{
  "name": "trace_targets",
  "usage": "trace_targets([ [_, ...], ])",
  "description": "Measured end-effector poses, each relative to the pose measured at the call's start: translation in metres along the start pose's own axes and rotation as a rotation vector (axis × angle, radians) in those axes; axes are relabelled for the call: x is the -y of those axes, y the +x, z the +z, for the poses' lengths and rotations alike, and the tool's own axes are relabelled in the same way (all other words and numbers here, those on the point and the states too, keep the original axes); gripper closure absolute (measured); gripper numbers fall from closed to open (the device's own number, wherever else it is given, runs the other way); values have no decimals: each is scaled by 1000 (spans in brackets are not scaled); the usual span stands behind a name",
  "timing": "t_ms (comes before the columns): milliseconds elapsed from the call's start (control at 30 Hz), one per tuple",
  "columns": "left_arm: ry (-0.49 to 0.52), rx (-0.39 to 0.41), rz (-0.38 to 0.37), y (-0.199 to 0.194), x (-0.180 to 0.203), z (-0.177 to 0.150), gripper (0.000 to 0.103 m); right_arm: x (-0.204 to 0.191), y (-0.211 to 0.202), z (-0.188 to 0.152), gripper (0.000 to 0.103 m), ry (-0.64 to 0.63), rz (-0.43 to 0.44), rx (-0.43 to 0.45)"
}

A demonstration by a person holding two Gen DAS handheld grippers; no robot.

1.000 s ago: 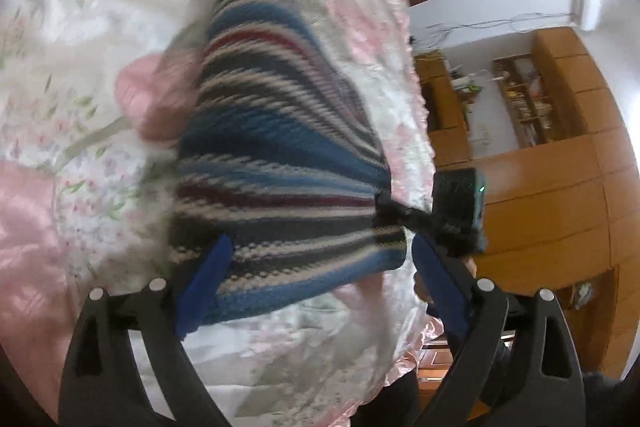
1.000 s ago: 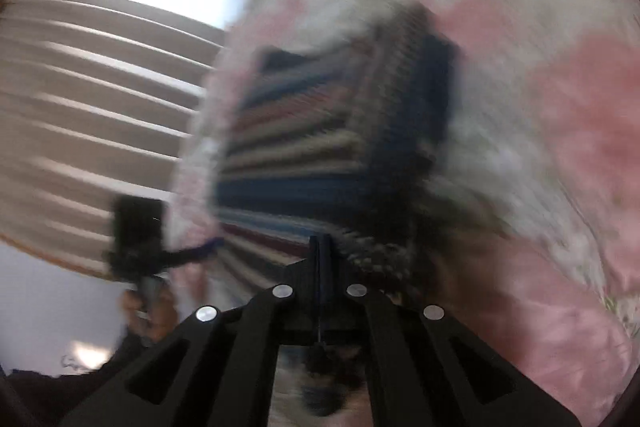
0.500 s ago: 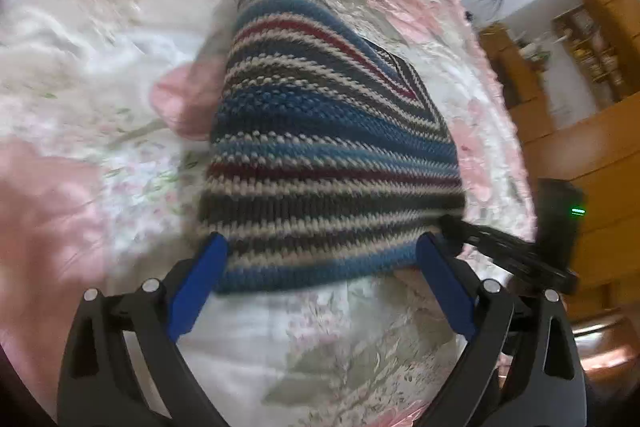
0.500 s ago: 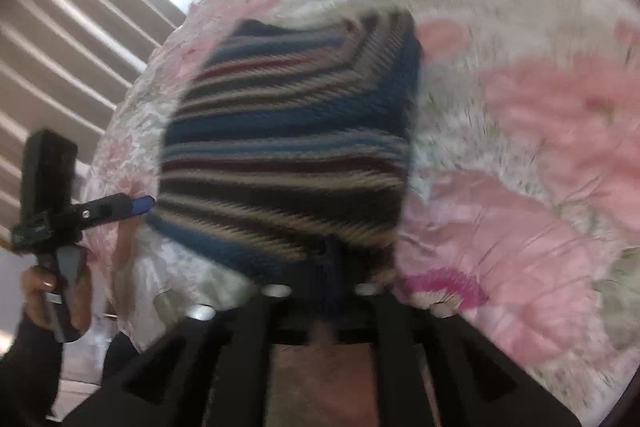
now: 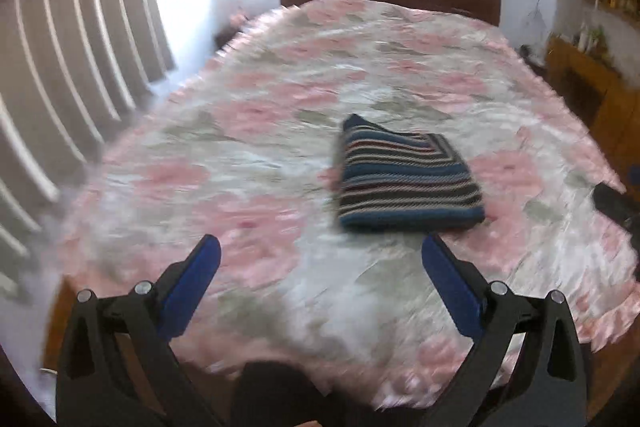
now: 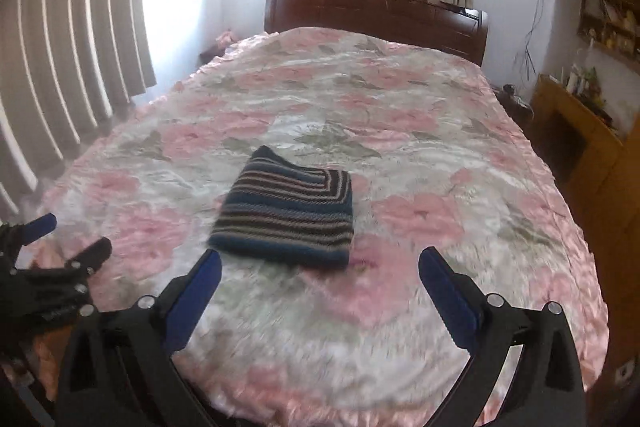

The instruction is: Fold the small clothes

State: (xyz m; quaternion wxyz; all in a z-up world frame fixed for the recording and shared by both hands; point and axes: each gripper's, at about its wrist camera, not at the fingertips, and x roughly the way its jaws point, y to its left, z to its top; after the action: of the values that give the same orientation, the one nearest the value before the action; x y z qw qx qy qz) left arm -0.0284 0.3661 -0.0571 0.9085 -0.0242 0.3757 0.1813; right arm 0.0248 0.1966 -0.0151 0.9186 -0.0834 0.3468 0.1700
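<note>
Both tongs, left [image 5: 320, 259] and right [image 6: 318, 263], gape empty; folded striped knit [image 6: 286, 217] ahead on bed [image 6: 440, 167]; foreground motion-blurred.

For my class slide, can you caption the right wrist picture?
Folded striped knit lies on the flowered bedspread, beyond the open right gripper.

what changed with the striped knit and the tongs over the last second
The right tongs let go of the striped knit and opened; both tongs pulled back toward the bed's foot. The left tongs stayed open. The knit lies folded on the floral bedspread.
</note>
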Motion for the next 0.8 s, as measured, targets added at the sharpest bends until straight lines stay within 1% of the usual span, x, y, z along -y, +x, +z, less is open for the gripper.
trace_targets([
  [33, 15, 22, 3, -22, 1, -6, 3, -2, -18, -5, 4, 6, -12, 5],
  [100, 16, 29, -72, -47, 3, -11, 3, 4, -42, -16, 4, 28, -7, 21],
  [133, 2, 20, -132, -60, 1, -15, 3, 5, -55, -21, 4, 46, 11, 40],
  [200, -14, 12, -173, -72, 2, -21, 3, 6, -70, -32, 4, 54, 10, 59],
  [233, -15, 13, -174, -79, 1, -24, 3, 6, -74, -36, 4, 50, 6, 59],
  [300, -2, 34, -142, -89, 5, -31, 3, 3, -81, -44, 4, 39, 5, 54],
  [367, 1, 60, -92, -97, 6, -35, 3, 2, -85, -52, 4, 31, 6, 50],
  [467, -25, 54, -102, -104, 5, -36, 3, 3, -88, -60, 4, 31, 9, 43],
  [533, -12, 27, -88, -105, 11, -38, 3, 4, -88, -64, 4, 40, 18, 41],
  [600, -13, 21, -79, -104, 13, -41, 3, 4, -87, -66, 4, 39, 26, 38],
  [700, -28, -14, -117, -100, 14, -45, 3, 4, -86, -68, 4, 37, 37, 33],
  [800, -42, -35, -131, -95, 15, -47, 3, 5, -86, -68, 4, 39, 45, 34],
])
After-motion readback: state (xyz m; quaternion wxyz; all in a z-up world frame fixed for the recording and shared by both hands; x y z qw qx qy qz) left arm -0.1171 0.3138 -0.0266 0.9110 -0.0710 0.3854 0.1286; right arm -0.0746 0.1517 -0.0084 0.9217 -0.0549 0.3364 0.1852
